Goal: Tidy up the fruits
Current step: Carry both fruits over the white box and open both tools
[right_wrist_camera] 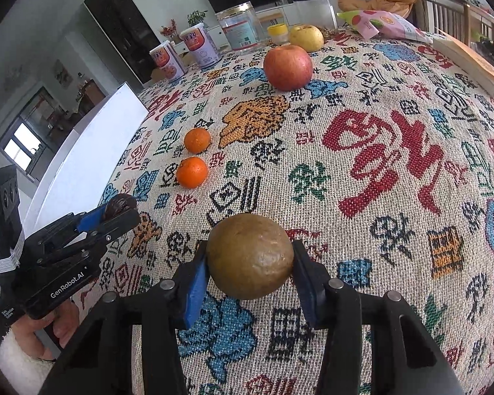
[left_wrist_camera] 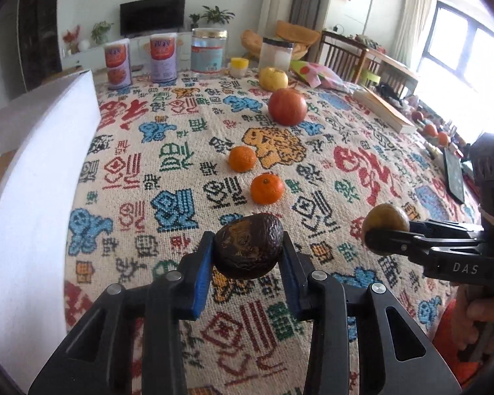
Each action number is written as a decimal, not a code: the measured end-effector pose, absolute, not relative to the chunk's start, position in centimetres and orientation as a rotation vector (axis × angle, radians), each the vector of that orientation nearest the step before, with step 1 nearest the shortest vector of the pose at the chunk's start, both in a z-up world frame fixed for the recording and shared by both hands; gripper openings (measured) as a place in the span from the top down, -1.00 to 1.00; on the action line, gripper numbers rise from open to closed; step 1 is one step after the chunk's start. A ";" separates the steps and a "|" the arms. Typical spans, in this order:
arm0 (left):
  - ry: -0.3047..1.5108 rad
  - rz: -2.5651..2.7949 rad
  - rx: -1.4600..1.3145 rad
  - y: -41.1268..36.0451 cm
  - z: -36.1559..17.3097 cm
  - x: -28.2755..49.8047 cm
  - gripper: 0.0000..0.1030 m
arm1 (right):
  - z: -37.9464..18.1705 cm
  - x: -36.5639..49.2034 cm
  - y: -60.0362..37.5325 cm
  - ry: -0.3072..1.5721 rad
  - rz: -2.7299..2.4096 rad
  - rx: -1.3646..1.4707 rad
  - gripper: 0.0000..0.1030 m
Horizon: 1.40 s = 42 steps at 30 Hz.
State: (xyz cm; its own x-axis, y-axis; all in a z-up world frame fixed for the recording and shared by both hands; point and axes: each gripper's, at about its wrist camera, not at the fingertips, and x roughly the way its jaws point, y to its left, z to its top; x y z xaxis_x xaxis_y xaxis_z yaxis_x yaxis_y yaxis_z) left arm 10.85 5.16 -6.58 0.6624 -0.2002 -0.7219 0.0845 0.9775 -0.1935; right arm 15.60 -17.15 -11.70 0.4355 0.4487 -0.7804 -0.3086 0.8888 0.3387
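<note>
My left gripper point(left_wrist_camera: 248, 256) is shut on a dark wrinkled fruit point(left_wrist_camera: 248, 247), held above the patterned tablecloth point(left_wrist_camera: 362, 171). To its right, my right gripper point(left_wrist_camera: 383, 237) is shut on a round brown fruit point(right_wrist_camera: 250, 256). From the right wrist view the left gripper point(right_wrist_camera: 120, 209) shows at the lower left with the dark fruit point(right_wrist_camera: 118, 205) in it. In a row ahead lie two mandarins point(left_wrist_camera: 267, 188) point(left_wrist_camera: 242, 158), a red apple point(left_wrist_camera: 287, 106) and a yellow apple point(left_wrist_camera: 273, 78).
A white box point(left_wrist_camera: 39, 177) stands along the left edge of the table. At the back are two printed cans point(left_wrist_camera: 163, 56), a clear jar point(left_wrist_camera: 209, 51), a square container point(left_wrist_camera: 276, 53) and a small yellow-lidded pot point(left_wrist_camera: 239, 65). A book point(left_wrist_camera: 383, 108) and a snack bag point(right_wrist_camera: 385, 23) lie at the right.
</note>
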 end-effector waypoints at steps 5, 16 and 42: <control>0.791 -0.246 -0.458 10.0 0.5 4.0 0.26 | -6.8 12.6 -14.1 0.962 0.616 0.123 0.08; 0.829 0.217 -0.681 29.2 0.5 0.1 0.26 | 0.0 6.9 6.6 0.907 1.071 -0.110 0.07; 0.846 -0.024 -0.272 5.9 -4.4 9.3 -0.88 | -13.4 16.8 -18.0 0.929 0.145 -0.090 -0.90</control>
